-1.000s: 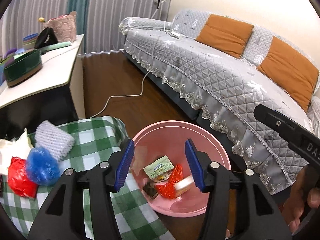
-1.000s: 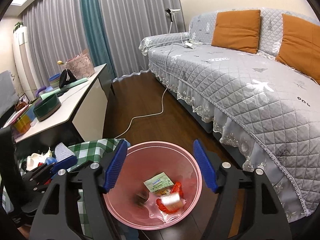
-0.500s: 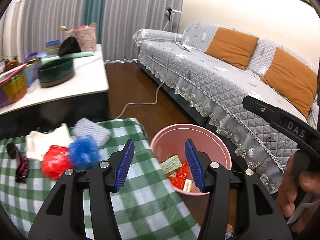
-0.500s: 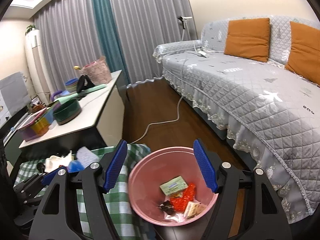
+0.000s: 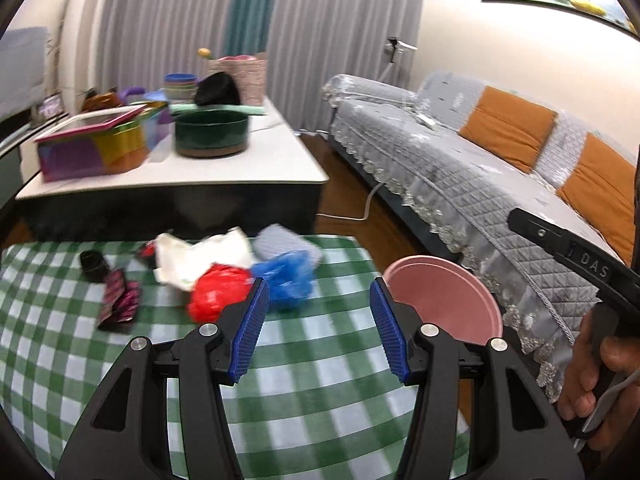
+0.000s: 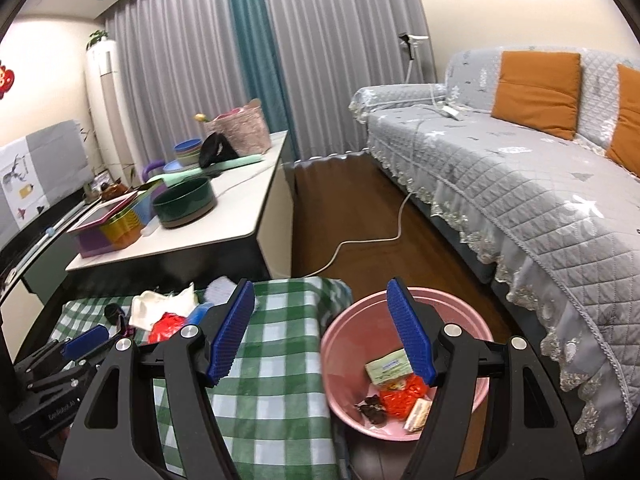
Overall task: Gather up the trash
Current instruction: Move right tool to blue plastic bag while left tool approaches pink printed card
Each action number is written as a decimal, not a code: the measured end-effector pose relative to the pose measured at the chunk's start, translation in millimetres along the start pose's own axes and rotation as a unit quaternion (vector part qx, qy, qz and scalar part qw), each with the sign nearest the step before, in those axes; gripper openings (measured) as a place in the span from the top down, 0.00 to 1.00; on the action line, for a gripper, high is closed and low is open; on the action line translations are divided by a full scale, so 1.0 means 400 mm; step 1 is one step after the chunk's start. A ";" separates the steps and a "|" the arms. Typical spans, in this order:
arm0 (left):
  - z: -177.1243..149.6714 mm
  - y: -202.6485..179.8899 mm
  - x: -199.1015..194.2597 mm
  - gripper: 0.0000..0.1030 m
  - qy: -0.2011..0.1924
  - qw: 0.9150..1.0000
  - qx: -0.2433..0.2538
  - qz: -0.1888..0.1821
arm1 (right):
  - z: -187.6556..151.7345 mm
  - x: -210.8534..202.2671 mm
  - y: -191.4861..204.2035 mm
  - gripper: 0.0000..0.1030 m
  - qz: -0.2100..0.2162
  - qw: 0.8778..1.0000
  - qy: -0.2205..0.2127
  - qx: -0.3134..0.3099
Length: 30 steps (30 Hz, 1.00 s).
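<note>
The left tongs (image 5: 316,328) hung over the checked cloth (image 5: 304,392), their blue pads spread wide with nothing between them. Just beyond the left pad lay the trash: a red bag (image 5: 218,294) touching a blue bag (image 5: 286,278), white paper (image 5: 200,256) behind the red one, and a grey sponge (image 5: 286,242) behind the blue one. Farther to the left of those tongs sat a dark foil wrapper (image 5: 120,302) and a small black cap (image 5: 93,265), apart from the heap. Past the right pad, off the cloth's edge, stood the pink bin (image 5: 444,300). The right tongs (image 6: 324,334) were also held apart and empty, poised over the gap between cloth and bin; the bin's rim passed behind their right pad. Inside the bin, below and near that pad, lay a green packet (image 6: 388,368), an orange-red wrapper (image 6: 402,394), a tan piece (image 6: 416,414) and dark scraps (image 6: 372,404). To the left of the right tongs, the left tongs showed low over the cloth, with the heap just beyond them. A sofa (image 6: 520,168) ran along to the right, a white table (image 6: 224,220) ahead to the left.
</note>
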<state>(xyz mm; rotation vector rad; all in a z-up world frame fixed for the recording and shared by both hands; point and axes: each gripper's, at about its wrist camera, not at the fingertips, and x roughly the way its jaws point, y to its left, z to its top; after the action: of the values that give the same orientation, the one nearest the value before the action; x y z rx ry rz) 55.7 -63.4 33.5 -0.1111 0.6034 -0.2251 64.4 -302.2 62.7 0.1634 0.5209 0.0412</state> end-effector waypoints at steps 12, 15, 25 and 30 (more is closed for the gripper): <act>-0.050 0.205 0.022 0.50 -0.001 0.995 -0.012 0.101 | -0.033 0.097 0.111 0.36 0.036 0.999 0.034 -0.019; -0.057 0.253 0.030 0.50 0.003 0.992 -0.022 0.121 | -0.044 0.128 0.140 0.36 0.045 0.998 0.045 -0.024; -0.081 0.392 0.083 0.50 0.025 0.983 -0.070 0.166 | -0.087 0.241 0.218 0.40 0.069 0.993 0.087 -0.035; -0.084 0.426 0.125 0.51 0.042 0.981 -0.083 0.173 | -0.106 0.298 0.232 0.40 0.074 0.991 0.110 -0.029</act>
<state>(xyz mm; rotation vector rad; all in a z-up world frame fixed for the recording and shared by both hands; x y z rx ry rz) 106.5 88.3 -50.4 -0.1563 0.7136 0.1594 146.9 -195.1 -16.7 0.1404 0.7271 0.2206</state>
